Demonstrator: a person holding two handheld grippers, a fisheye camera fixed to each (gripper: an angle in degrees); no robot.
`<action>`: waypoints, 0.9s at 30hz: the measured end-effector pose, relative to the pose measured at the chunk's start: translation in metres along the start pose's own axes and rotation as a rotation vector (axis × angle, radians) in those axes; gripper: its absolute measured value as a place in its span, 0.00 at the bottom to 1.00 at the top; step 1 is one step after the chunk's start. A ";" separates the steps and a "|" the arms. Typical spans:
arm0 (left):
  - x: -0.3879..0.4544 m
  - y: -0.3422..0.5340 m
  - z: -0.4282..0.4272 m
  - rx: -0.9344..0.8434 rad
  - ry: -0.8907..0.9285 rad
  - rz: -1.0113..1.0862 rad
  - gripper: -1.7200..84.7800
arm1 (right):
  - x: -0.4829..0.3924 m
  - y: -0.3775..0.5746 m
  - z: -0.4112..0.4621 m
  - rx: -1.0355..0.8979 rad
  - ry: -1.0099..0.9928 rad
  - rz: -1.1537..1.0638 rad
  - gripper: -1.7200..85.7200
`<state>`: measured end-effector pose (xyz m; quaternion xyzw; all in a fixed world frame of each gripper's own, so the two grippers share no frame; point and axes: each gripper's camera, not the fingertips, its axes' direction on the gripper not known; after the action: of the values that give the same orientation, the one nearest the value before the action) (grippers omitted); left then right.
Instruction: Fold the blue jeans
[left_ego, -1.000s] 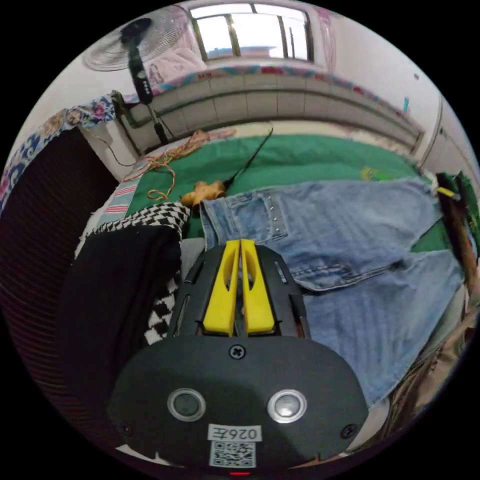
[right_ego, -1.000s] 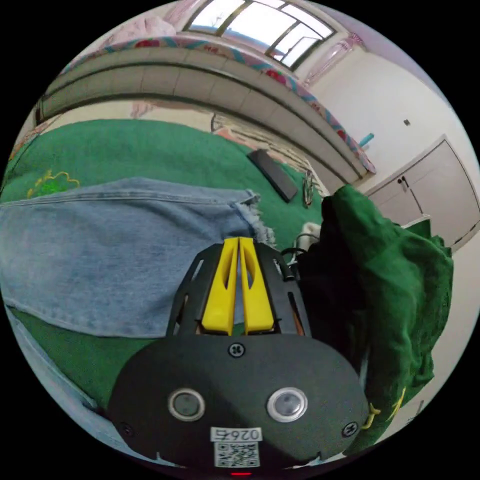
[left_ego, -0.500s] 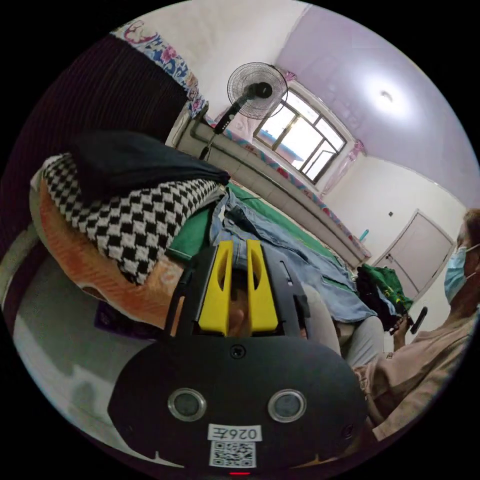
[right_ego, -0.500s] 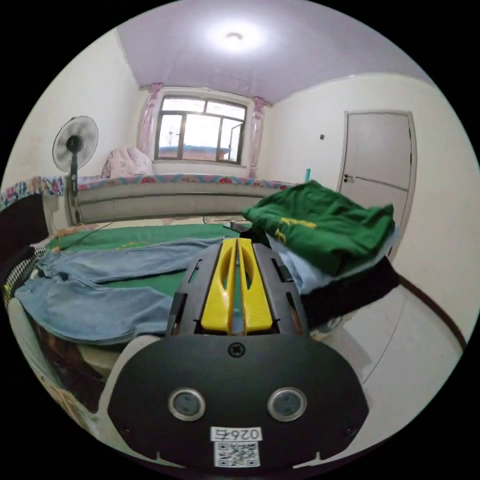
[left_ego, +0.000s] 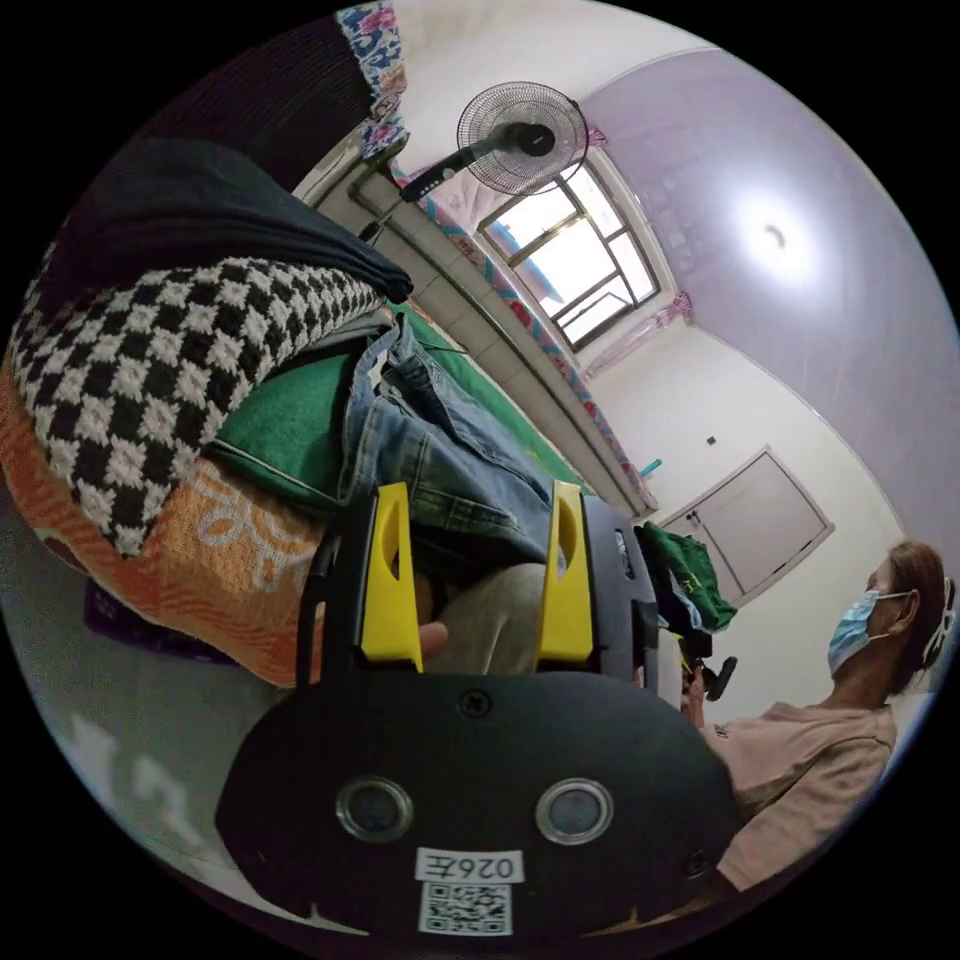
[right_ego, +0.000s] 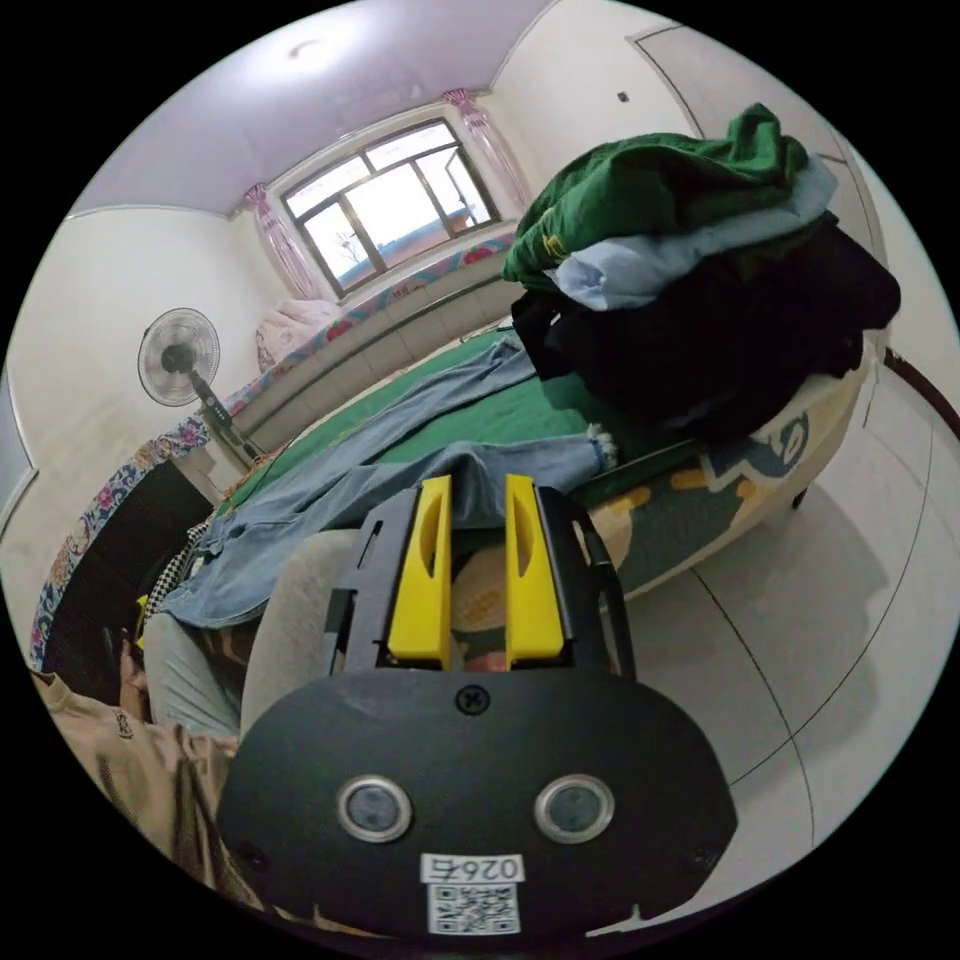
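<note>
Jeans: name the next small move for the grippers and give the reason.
Probably bring the left gripper up to the waistband end of the jeans and close on it. Both grippers, right too, are open and hold nothing, and the jeans lie unfolded on the green bed.

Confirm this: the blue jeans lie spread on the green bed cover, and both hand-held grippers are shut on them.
Not quite. The blue jeans do lie spread on the green bed cover, but both hand-held grippers, left and right, are open and hold nothing, as each gripper's own view shows.
</note>
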<state>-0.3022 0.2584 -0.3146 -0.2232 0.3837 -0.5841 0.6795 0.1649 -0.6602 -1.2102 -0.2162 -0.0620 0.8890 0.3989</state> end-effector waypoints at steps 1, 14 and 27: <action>0.003 0.000 -0.002 -0.010 -0.030 0.008 0.23 | -0.001 -0.003 -0.001 -0.001 0.005 -0.009 0.10; 0.011 -0.021 0.056 -0.204 -0.090 0.007 0.23 | -0.013 -0.054 0.077 -0.367 -0.064 -0.028 0.05; 0.062 -0.046 0.081 -0.150 -0.093 0.101 0.04 | -0.115 -0.077 0.023 0.050 0.098 -0.289 0.01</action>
<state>-0.2655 0.1770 -0.2471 -0.2806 0.4053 -0.5076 0.7066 0.2752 -0.6913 -1.1297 -0.2382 -0.0507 0.8118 0.5307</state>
